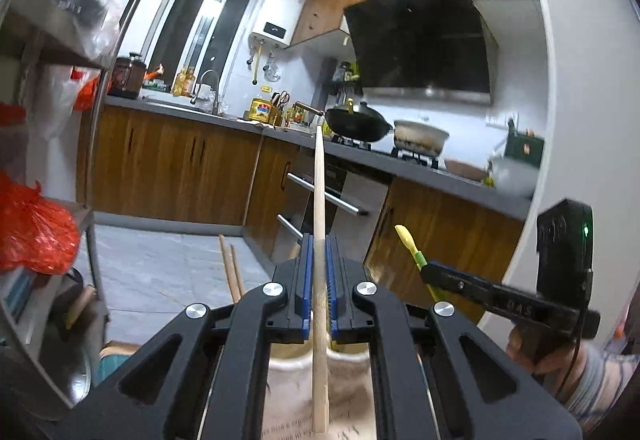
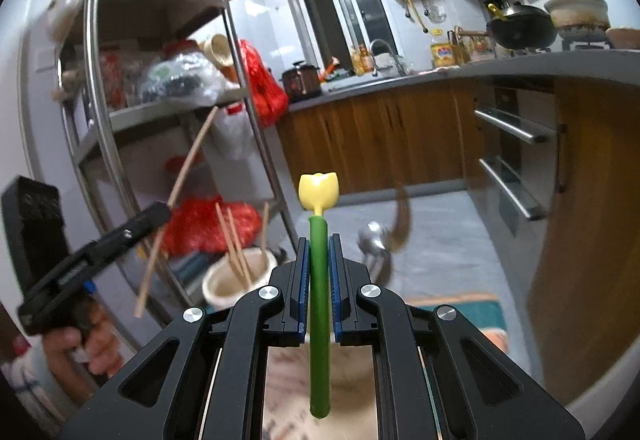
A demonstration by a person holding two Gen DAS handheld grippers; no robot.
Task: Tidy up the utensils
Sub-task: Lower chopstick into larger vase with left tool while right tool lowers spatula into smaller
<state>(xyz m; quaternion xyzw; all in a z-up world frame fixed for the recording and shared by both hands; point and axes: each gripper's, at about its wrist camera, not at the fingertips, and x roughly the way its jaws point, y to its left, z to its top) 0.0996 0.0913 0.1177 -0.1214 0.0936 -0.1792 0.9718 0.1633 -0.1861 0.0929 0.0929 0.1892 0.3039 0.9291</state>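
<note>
Left gripper (image 1: pixel 319 280): jaws closing tight on a wooden chopstick (image 1: pixel 319 207), gripping it about mid-length, the stick standing upright above a cream holder (image 1: pixel 352 354). Judged light, stiff and smooth; likely to pivot unless pinched near its middle.

Right gripper (image 2: pixel 319 280): jaws clamping the green handle of a tulip-topped utensil (image 2: pixel 319 240), yellow head pointing up. Judged light, rigid plastic; the stem is the sound place to hold.

Beyond: a cream utensil pot (image 2: pixel 240 276) holding more chopsticks (image 2: pixel 236 244), sitting beside the metal shelf rack (image 2: pixel 104 111). Farther off, a black wok (image 1: pixel 357 121) resting on the stove.
</note>
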